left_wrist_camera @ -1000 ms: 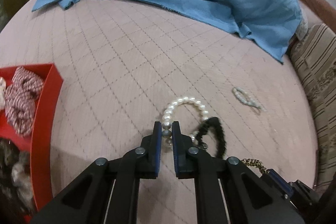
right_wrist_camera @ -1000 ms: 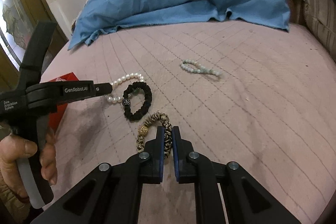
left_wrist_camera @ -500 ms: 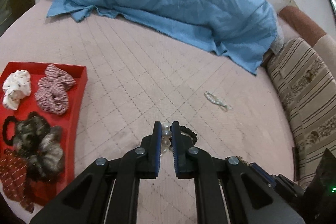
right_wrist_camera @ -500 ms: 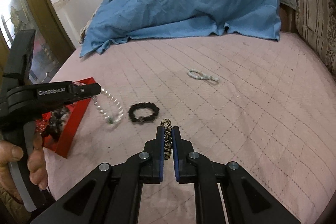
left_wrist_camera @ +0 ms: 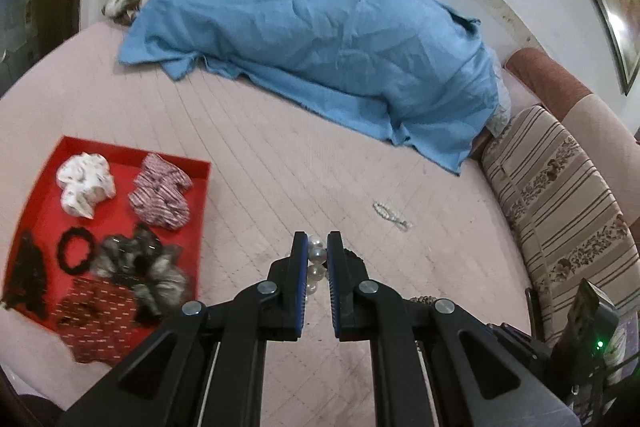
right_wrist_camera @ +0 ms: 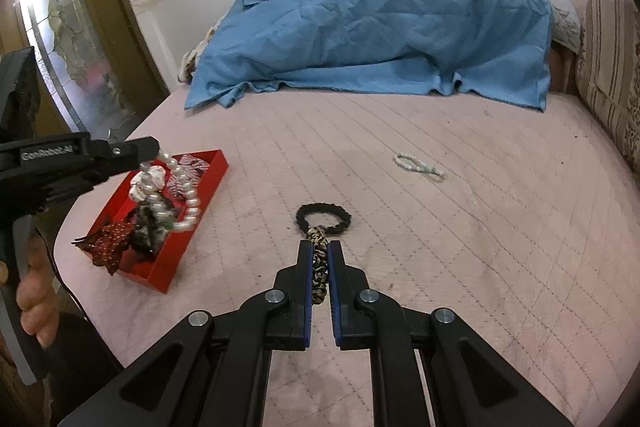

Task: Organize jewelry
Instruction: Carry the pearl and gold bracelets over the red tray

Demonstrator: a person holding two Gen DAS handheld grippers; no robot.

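A white pearl bracelet (right_wrist_camera: 176,187) hangs in a loop from the left gripper (left_wrist_camera: 318,247), whose blue-padded fingers are pinched onto its beads; in the right wrist view the loop dangles in the air over the red tray (right_wrist_camera: 192,227); a leopard-print braided bracelet (right_wrist_camera: 319,267) is clamped between the closed fingers of the right gripper (right_wrist_camera: 319,255), held above the bed; a black bracelet (right_wrist_camera: 323,218) lies flat on the pink quilted bed cover (right_wrist_camera: 460,247) just beyond it; a small pale beaded bracelet (right_wrist_camera: 420,166) lies farther off to the right, well apart from the others; the tray sits near the left edge of the bed and holds several scrunchies (left_wrist_camera: 160,191), white, striped, dark furry and red patterned; a rumpled blue sheet (left_wrist_camera: 320,35) covers the far end of the bed; a striped floral cushion (left_wrist_camera: 560,203) lines the right side
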